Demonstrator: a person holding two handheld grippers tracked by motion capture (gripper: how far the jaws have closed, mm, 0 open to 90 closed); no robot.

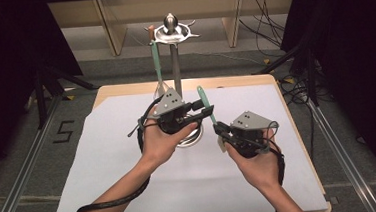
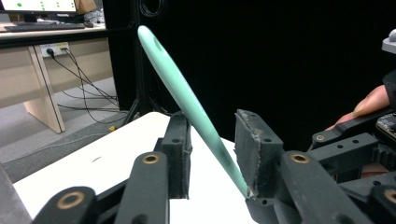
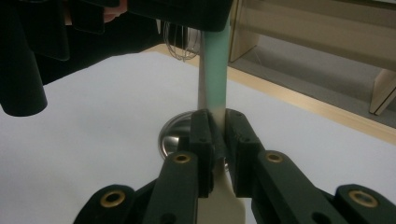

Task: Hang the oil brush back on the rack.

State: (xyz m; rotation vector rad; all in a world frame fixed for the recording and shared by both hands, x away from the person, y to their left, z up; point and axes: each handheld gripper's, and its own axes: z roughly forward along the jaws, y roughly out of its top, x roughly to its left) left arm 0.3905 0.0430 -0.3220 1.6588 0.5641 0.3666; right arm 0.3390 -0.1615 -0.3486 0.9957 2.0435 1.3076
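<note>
A spatula with a mint-green handle (image 1: 205, 104) stands tilted over the table's middle, its pale blade (image 3: 224, 200) at the low end. My right gripper (image 1: 220, 131) is shut on the handle just above the blade, pads tight on both sides (image 3: 217, 126). My left gripper (image 1: 207, 111) reaches in from the left, higher up the handle. In the left gripper view the handle (image 2: 187, 98) runs between its jaws (image 2: 212, 135), leaning on one pad with a gap at the other.
A metal utensil stand (image 1: 175, 66) with a round base (image 3: 175, 133) rises just behind the grippers. A green-handled whisk (image 1: 157, 63) hangs from its top ring. White paper (image 1: 131, 180) covers the wooden table. Cables lie on the floor at the right.
</note>
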